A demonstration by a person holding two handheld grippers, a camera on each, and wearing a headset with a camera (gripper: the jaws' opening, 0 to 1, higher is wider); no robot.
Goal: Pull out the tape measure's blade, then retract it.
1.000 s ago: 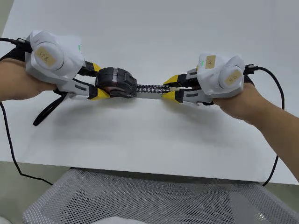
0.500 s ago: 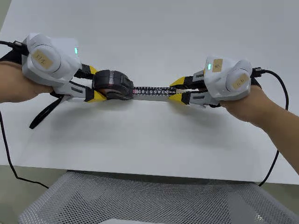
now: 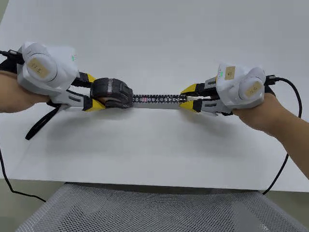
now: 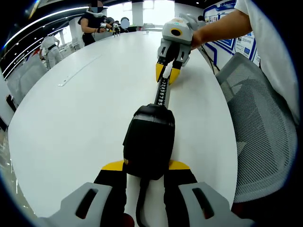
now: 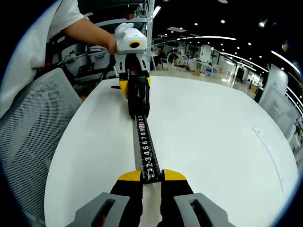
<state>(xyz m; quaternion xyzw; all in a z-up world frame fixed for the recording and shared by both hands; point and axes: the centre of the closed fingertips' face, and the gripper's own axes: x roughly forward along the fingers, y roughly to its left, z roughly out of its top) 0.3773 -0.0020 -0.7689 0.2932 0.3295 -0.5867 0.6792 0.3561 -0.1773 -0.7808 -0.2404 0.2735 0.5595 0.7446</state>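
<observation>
Head view, left to right: the left gripper (image 3: 94, 91) has its jaws closed around the tape measure (image 3: 112, 93), whose black body sits between the yellow tips, held over the white table (image 3: 159, 145). Ahead of those jaws the blade (image 3: 157, 99) runs out straight to the right gripper (image 3: 188, 97). Its jaws are pressed together on the blade's end — the hook is hidden between the tips. I'd judge this to be the pull-out step, with only a short length drawn. Next the hands should spread wider along the blade's line, the body held firm, before easing back to retract. As for holders, the tape measure's own body presumably houses the rest of the blade — coiled out of sight.
</observation>
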